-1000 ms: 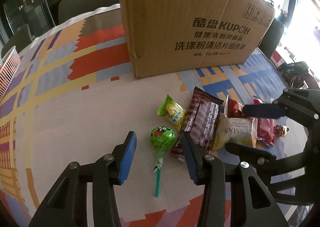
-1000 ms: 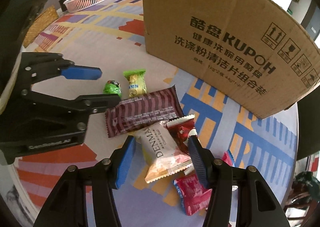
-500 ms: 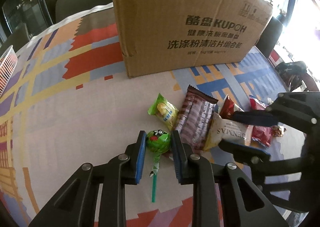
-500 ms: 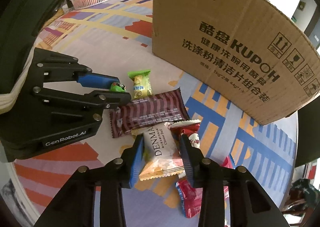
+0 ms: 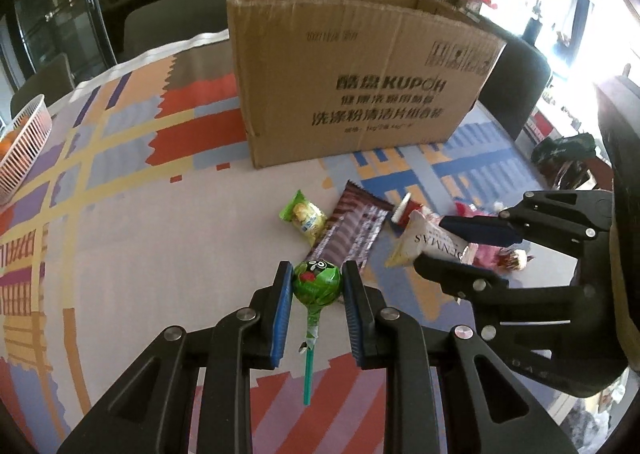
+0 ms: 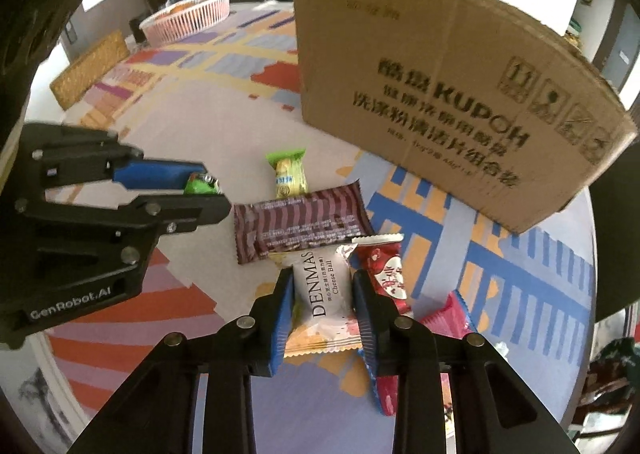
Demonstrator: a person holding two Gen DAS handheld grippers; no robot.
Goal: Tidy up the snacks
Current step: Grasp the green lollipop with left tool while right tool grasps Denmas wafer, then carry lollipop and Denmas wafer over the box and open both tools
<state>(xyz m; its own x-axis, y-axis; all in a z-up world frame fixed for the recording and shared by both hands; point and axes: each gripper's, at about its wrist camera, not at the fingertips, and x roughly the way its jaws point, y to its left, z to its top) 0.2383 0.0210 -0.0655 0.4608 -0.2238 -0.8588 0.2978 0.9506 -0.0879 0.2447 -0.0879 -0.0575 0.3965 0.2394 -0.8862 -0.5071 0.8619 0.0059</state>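
My left gripper (image 5: 316, 274) is shut on the round head of a green lollipop (image 5: 317, 288), held just above the patterned tablecloth (image 5: 120, 254) with its stick hanging down. My right gripper (image 6: 322, 282) is closing, and its blue pads press both sides of a white DENMAS cheese ball packet (image 6: 324, 294). In the right wrist view the left gripper (image 6: 200, 190) hovers to the left with the lollipop (image 6: 200, 186). A brown striped bar (image 6: 300, 222), a green-yellow packet (image 6: 288, 174) and red packets (image 6: 384, 270) lie on the cloth.
A tall open cardboard box (image 5: 352, 82) stands just behind the snacks. A pink-white basket (image 6: 188, 14) and a woven mat (image 6: 88, 66) sit at the far left of the table. Dark chairs (image 5: 516, 82) ring the table edge.
My left gripper shut on the lollipop and lifted it off the cloth. My right gripper narrowed from wide onto the DENMAS packet, staying in place.
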